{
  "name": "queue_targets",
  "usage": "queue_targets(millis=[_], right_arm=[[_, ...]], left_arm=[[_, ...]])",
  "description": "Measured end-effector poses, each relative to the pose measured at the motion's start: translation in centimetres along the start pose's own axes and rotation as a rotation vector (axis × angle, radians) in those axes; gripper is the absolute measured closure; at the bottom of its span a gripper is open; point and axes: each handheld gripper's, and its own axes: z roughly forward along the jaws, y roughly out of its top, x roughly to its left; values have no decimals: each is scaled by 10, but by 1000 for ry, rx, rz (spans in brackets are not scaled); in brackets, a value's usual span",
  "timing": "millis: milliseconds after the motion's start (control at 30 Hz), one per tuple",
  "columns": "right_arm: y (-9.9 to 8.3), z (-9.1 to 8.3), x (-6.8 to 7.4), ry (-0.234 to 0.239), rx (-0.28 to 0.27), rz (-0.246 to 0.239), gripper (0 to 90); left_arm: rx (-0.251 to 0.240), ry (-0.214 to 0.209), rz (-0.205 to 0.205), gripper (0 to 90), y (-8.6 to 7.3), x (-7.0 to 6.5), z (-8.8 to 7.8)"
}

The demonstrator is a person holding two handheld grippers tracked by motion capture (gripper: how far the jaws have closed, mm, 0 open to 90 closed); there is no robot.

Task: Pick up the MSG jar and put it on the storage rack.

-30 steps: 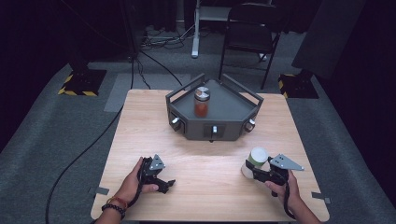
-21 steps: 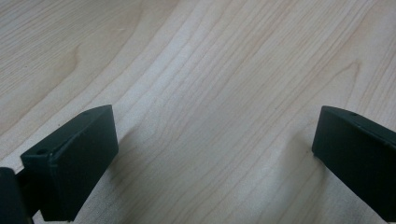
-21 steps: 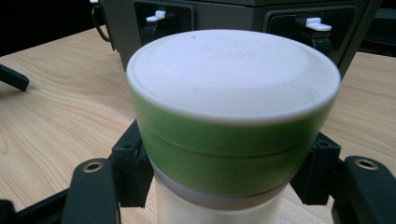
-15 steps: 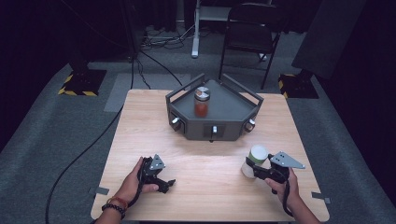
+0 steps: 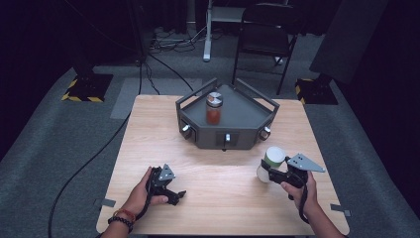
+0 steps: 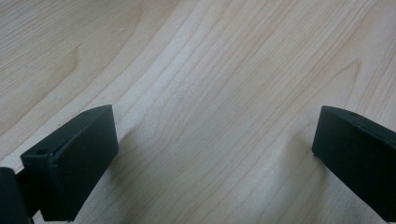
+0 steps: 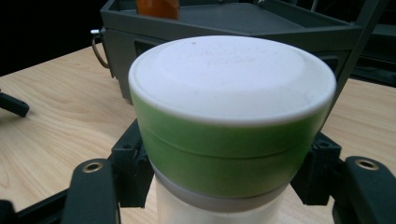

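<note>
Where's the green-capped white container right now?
In the high view the green-capped white container sits at the table's right front, clamped in the right tool, in front of the grey tray's right corner.

Right tongs (image 5: 271,171) clamp green-lidded jar (image 5: 271,160) above table (image 5: 148,129)

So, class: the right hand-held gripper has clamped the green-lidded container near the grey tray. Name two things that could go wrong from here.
1. The right hand-held gripper grips the container just below its green lid, on a smooth round wall; it could slip or tilt if swung quickly.
2. The grey tray has raised rails and already holds an orange jar; if the container is carried there too low or too close, it could catch a rail or knock the jar over.
</note>
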Motion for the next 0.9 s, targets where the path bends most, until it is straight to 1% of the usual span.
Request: queue_targets(millis=[200,300,533,733,900], right_arm=[[13,2,1,-14,0,6,344],[19,2,1,-23,-4,-1,343],[39,2,1,-45,-5,-3,343],[58,3,-2,-77,-6,-5,343],[69,2,-5,-85,-20,2,343]], left_arm=[[0,0,0,2,0,0,0],[0,0,0,2,0,0,0],[0,0,0,2,0,0,0],[0,0,0,2,0,0,0],[0,0,0,2,0,0,0]])
